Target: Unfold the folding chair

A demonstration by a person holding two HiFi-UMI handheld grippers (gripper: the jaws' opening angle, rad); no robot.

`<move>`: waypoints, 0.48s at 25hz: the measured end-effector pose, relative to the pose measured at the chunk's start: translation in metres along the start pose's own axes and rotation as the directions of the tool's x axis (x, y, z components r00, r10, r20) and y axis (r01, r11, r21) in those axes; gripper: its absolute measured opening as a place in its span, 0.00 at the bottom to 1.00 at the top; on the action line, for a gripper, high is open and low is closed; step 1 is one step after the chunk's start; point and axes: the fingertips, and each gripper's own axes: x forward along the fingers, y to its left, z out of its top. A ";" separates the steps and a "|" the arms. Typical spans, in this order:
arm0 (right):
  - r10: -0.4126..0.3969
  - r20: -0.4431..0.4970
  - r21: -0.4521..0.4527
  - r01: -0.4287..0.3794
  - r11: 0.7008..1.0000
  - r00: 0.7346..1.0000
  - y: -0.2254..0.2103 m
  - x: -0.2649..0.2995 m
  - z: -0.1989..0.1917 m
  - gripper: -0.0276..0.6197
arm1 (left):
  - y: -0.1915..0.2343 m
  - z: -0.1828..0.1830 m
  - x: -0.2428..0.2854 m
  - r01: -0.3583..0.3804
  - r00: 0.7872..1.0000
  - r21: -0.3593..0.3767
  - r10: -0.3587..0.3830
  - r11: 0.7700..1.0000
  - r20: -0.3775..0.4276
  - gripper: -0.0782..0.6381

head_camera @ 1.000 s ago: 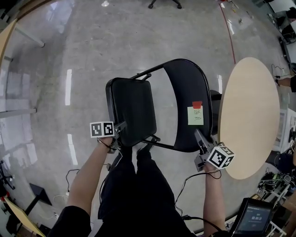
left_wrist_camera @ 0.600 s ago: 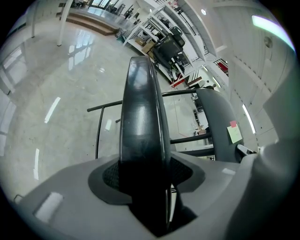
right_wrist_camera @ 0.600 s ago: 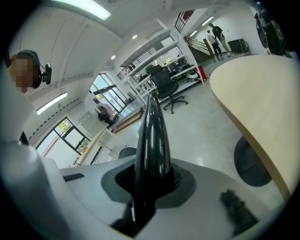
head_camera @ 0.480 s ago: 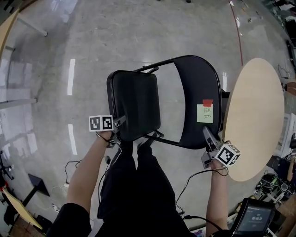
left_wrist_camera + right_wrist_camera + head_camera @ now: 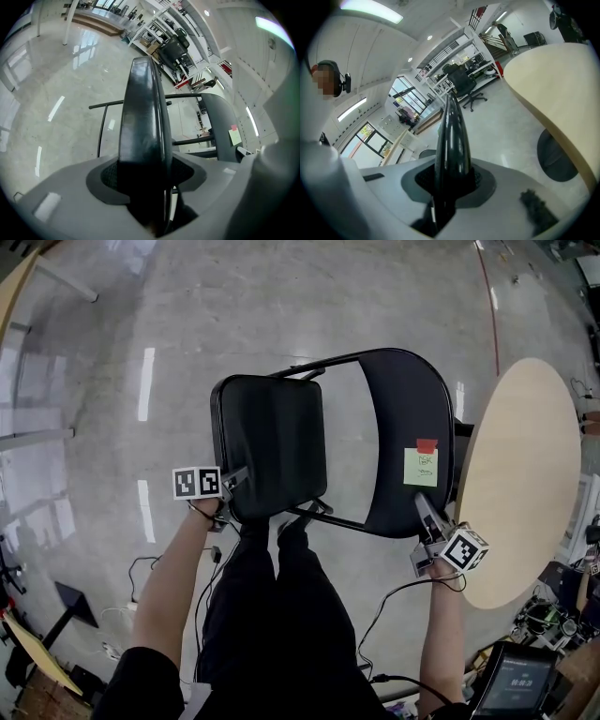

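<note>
A black folding chair stands partly spread in front of me, its padded seat [image 5: 272,442] on the left and its backrest [image 5: 408,427] on the right. The backrest carries a green sticky note [image 5: 421,467] and a red tag [image 5: 426,443]. My left gripper [image 5: 234,486] grips the seat's near edge [image 5: 143,122], which fills the gap between its pads; these jaws have just been opening a little. My right gripper [image 5: 422,514] is shut on the backrest's near rim [image 5: 452,136]. The chair's legs are mostly hidden under it.
A round wooden table [image 5: 520,474] stands close on the right, right beside the backrest. My legs [image 5: 267,615] are just behind the chair. A tablet [image 5: 511,681] and cables lie at the lower right. Polished concrete floor [image 5: 234,315] stretches ahead.
Both grippers have sunk a little with the chair still in them. The left one has drifted left and the right one right and down, so seat and backrest stand slightly farther apart.
</note>
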 end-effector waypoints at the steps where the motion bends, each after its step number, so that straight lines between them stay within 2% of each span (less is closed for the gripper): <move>1: 0.004 0.000 0.004 -0.004 1.000 1.000 -0.002 0.001 -0.001 0.14 | 0.002 0.000 0.000 0.006 1.000 0.001 -0.006 1.000 0.002 0.46; 12: 0.038 0.000 0.039 -0.038 0.999 0.999 -0.027 0.006 -0.007 0.14 | 0.020 -0.003 0.005 0.039 0.999 -0.009 -0.039 0.999 0.012 0.46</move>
